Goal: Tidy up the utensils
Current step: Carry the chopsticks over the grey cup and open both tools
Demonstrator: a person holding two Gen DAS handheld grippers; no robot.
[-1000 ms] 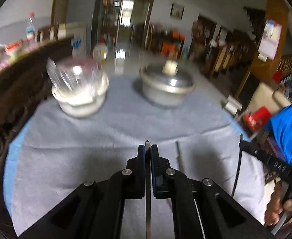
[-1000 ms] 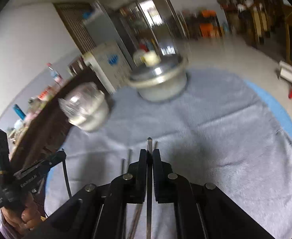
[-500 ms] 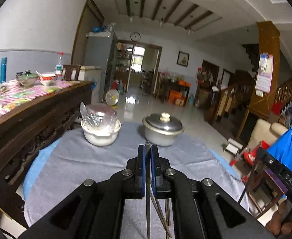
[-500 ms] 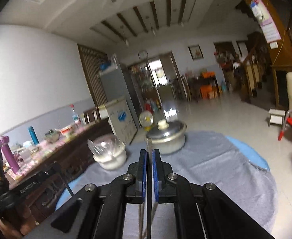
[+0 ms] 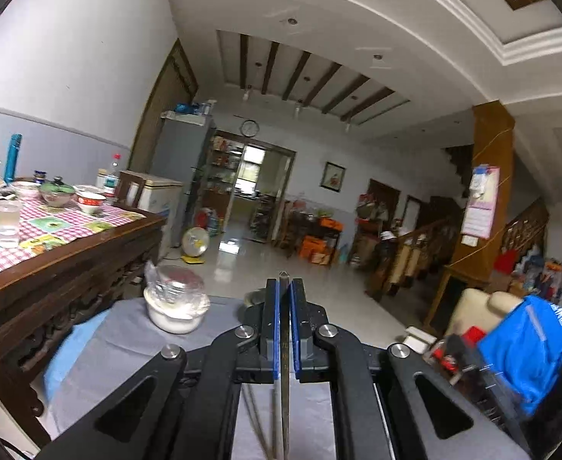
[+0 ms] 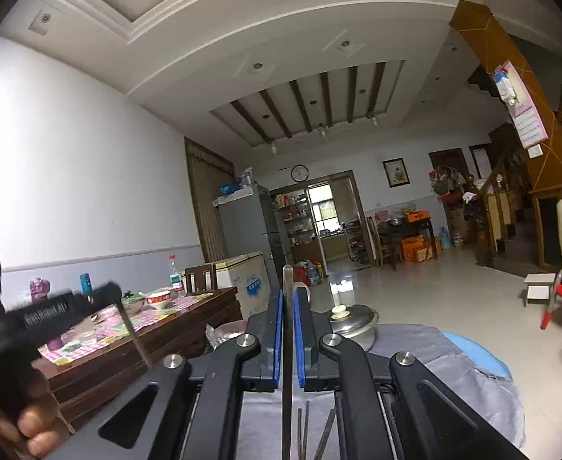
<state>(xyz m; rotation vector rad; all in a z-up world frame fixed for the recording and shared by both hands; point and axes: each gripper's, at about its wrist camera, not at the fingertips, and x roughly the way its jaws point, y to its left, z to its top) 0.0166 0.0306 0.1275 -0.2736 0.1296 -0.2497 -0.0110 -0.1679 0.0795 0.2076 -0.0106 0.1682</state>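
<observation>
- Grip: your left gripper [image 5: 284, 284] was pressed together on one thin metal stick, the left chopstick [image 5: 284, 391], with only the tip poking past the blue pads.
- Same on the other side: your right gripper [image 6: 287, 294] pinched the right chopstick [image 6: 287, 276] edge-on between its pads, and more of the tip showed there.
- Both grippers pointed about level, above the grey cloth [image 5: 127, 345]. The loose chopsticks [image 6: 304, 431] lay on the cloth under the right gripper, apart from both held ones.
- Each held stick ran back under its own gripper, so the long tail was hidden from you. Probably the tail would swing wide on any wrist turn, so slow rolls suited this step.
- From the right wrist view, your left hand [image 6: 31, 429] was close on the left, and the left chopstick slanted down from its gripper. I'd say you needed to hold the two sticks apart so they did not cross.
- The wrapped bowl [image 5: 175, 303] and the lidded pot [image 6: 351, 324] stood on the far side of the cloth. Both were likely easy to knock with a stick tip.
- No holder or tray showed in either view, so I could not tell where the pair should go. Best guess: line up both tips the same way, and open only once a stick rested on something.
</observation>
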